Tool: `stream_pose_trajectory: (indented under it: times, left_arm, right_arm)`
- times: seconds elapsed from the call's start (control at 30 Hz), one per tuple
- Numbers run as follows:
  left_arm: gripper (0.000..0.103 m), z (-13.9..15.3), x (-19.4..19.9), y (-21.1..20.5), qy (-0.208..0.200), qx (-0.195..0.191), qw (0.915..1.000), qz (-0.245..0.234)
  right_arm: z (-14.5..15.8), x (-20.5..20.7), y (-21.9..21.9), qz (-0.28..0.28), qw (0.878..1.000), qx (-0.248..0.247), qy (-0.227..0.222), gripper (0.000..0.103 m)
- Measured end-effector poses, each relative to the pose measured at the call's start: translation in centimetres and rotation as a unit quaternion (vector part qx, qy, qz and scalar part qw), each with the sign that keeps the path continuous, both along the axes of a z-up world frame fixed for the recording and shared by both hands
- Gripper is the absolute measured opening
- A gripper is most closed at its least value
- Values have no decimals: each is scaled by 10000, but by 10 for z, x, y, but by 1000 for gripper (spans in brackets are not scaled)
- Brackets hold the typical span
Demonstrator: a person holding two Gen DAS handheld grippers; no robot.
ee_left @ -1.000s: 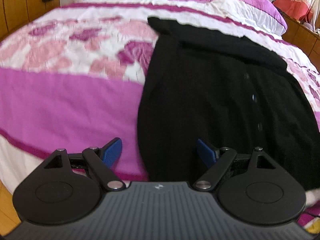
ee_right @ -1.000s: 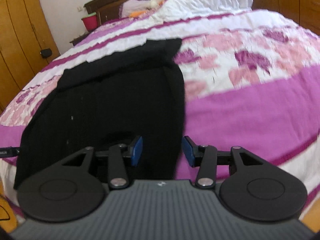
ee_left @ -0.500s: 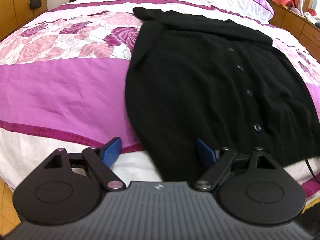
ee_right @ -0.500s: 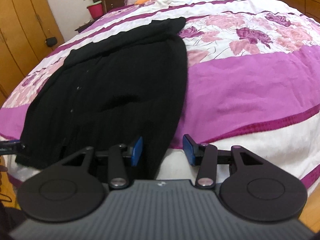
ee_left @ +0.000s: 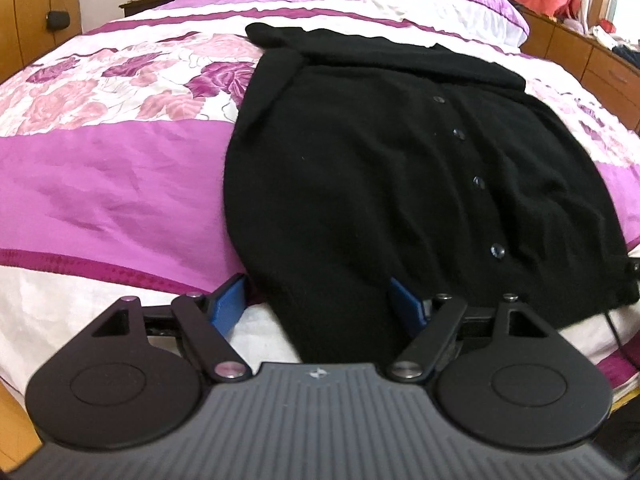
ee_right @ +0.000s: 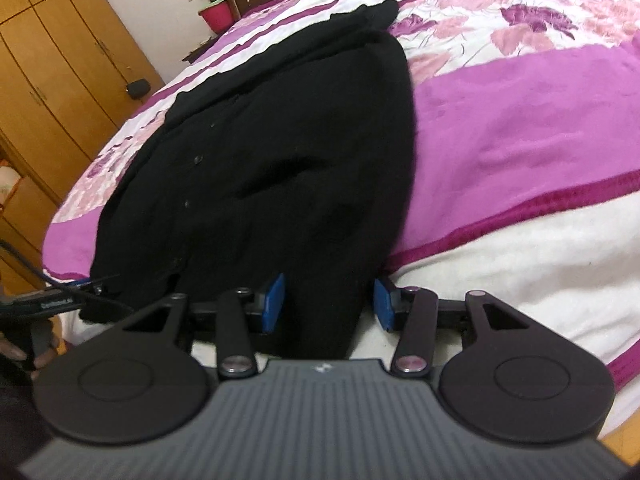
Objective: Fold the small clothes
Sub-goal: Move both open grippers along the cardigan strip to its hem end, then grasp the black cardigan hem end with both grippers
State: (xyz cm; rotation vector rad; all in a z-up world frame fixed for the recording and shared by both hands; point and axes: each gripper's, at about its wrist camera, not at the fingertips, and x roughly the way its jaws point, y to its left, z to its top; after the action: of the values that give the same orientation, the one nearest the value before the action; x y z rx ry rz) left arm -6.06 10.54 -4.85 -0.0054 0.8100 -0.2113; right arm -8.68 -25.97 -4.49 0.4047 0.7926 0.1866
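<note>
A black buttoned cardigan [ee_left: 380, 168] is laid flat on the pink and purple bedspread [ee_left: 112, 184], its long axis running from the near bed edge away toward the far pillows, hem nearest. The left gripper [ee_left: 316, 304] is held at the hem's left corner, fingers spread wide, with fabric lying between them but not pinched. The right gripper [ee_right: 330, 300] is held at the hem's right corner, likewise parted around the cloth. Neither is judged nearer; both hem corners lie straight ahead of the fingers, so a forward closing grasp is called for
</note>
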Motion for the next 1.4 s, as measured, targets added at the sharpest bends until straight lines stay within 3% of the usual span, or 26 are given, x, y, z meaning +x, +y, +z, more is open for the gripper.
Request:
stream_pose_trajectory:
  times: [0.23,0.5,0.6,0.67,0.7,0.73,0.83,1.0,1.07,1.1,1.13,1.4]
  left_arm:
    - [81,-8,8,-8,-30,172,9998,4]
    - [80,-4,-8,-9,52,74,9999,-107]
    - [61,-5,-7,-8,-26,110,9999,77]
    - [52,-4,-7,-5,-36,60,9998,198]
    - [48,-3,-6,-3,-28,26,9997,240]
    - [48,-3,-6,-2,-16,-16,9997,253]
    - [50,-3,-7,-5,-37,12,9999,136]
    - [51,-5,-6,-9,-35,78,9999,112]
    - [32,-4,-6,-6,-36,-47,9998,191]
    - [14,-1,-6,-3,-54,-159,9997,197]
    - [8,2,-7,-1,-55,-333,9993,171]
    - [7,47,-16,8,-704,-1218,9900,-84]
  right_arm:
    - [-7,-2,-2,58,9999,94,-45,47]
    - [-6,-7,-1,263,9994,167,-144,47]
    - [-7,-8,-1,248,9993,165,-236,46]
    - [-7,-7,0,222,9994,115,-252,36]
    - [-7,-7,-1,198,9994,120,-239,27]
    - [-8,-6,-1,179,9995,166,-222,19]
    - [-6,-11,0,245,9990,233,-301,11]
    - [-1,-11,5,332,9983,222,-421,10]
    - [2,-13,4,297,9978,300,-503,10]
    - [4,-15,2,269,9975,349,-557,9]
    - [7,-17,0,230,9969,409,-628,9]
    - [40,-17,-18,-20,9862,967,-1344,9]
